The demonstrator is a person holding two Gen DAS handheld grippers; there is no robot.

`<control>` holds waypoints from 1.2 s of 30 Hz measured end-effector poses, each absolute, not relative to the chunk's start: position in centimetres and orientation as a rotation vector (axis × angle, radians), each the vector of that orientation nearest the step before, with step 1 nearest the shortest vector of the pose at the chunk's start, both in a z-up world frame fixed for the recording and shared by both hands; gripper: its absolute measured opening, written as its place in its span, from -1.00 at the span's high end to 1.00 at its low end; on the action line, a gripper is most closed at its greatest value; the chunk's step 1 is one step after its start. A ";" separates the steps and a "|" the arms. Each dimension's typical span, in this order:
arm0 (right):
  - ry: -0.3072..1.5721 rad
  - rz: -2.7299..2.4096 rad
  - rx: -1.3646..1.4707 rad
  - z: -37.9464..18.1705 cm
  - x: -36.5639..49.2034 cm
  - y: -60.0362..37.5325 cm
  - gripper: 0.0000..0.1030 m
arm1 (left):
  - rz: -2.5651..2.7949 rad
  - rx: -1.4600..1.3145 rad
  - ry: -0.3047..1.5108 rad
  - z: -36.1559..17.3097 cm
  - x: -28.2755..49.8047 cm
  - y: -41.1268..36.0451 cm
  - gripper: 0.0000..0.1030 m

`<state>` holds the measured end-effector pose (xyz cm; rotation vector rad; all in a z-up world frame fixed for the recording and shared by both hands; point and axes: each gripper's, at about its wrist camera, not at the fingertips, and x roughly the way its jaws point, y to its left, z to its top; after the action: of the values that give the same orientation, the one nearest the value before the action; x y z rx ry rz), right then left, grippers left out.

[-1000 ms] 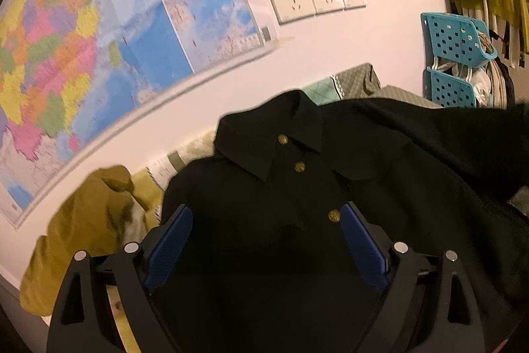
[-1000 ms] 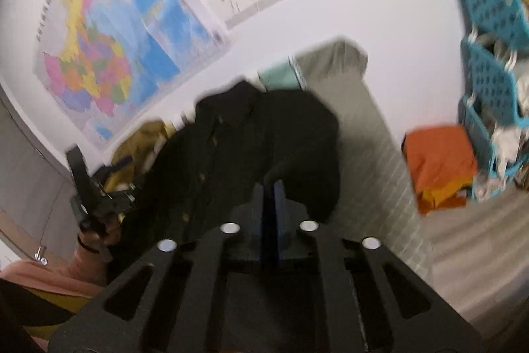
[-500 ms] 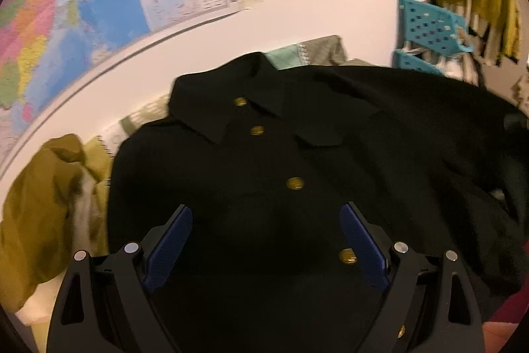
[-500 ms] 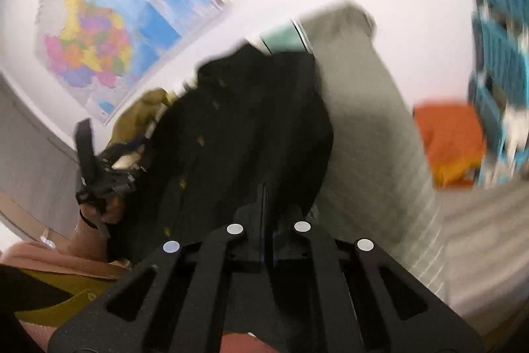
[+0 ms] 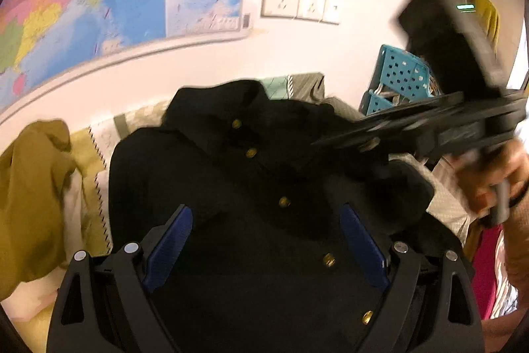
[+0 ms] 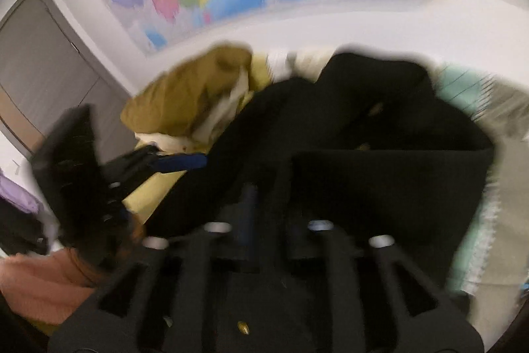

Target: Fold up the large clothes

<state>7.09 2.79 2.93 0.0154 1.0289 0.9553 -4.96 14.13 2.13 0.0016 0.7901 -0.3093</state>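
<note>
The right hand-held gripper (image 6: 248, 204) has its pads pressed together on a fold of the black coat (image 5: 251, 187), carrying that side across the front; the left hand-held gripper (image 5: 264, 240) hovers with pads wide apart over the buttoned placket, gripping nothing. The coat lies collar toward the wall on a bed, beside an olive garment (image 5: 29, 187). To fold well, lay the carried panel flat along the button line, keep the edge straight, and pin the centre with the left before letting go.
</note>
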 end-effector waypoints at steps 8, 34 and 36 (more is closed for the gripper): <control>0.962 0.919 0.108 3.1 7.0 -2.2 -0.54 | -0.356 0.068 0.893 -1.1 -4.2 12.0 -0.71; 0.903 1.180 -0.146 3.9 -3.4 3.9 -0.39 | -0.275 -0.125 0.770 5.2 -5.3 20.5 -0.71; 0.904 1.163 -0.134 3.1 -2.3 4.3 -0.49 | -0.259 -0.111 0.775 5.3 -5.8 20.7 -0.72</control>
<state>-2.28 4.32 3.11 -0.1338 0.9041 1.1633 -5.76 20.67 5.34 -0.1107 0.7754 -0.2590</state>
